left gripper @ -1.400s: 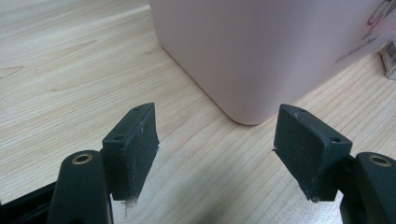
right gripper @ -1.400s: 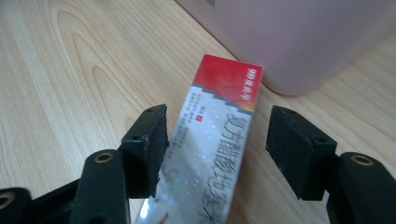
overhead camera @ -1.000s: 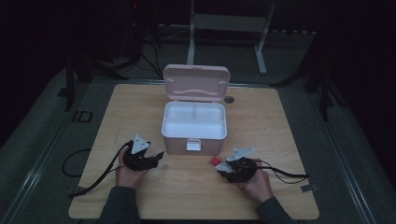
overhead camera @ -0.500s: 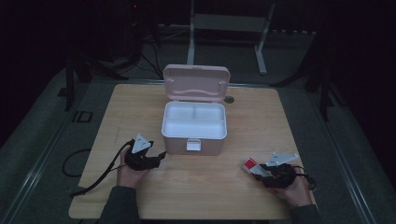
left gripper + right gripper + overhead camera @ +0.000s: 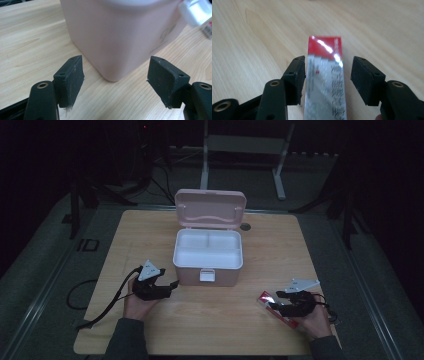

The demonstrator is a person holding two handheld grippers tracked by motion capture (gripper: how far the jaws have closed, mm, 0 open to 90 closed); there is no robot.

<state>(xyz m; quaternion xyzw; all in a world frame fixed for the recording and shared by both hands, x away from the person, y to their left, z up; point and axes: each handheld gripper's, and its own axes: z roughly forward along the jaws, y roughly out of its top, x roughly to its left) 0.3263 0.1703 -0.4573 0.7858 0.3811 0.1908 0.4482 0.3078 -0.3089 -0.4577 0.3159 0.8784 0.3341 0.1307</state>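
Print on the red-and-silver packet (image 5: 325, 82) blurs between the right hand-held gripper's (image 5: 327, 80) just-opened, parted jaws.

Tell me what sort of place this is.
Probably a lab or studio set up for recording: a lone wooden table in a dark room, metal stands behind it, cables on the floor, and a pink box laid out.

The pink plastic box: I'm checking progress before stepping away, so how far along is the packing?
Done: the pink plastic box stands open with nothing in its white tray. In hand: the right gripper straddles the flat red-and-silver packet, jaws just opened, one pad apart. The left gripper waits open at the box's corner. Left: gripping, loading, closing.
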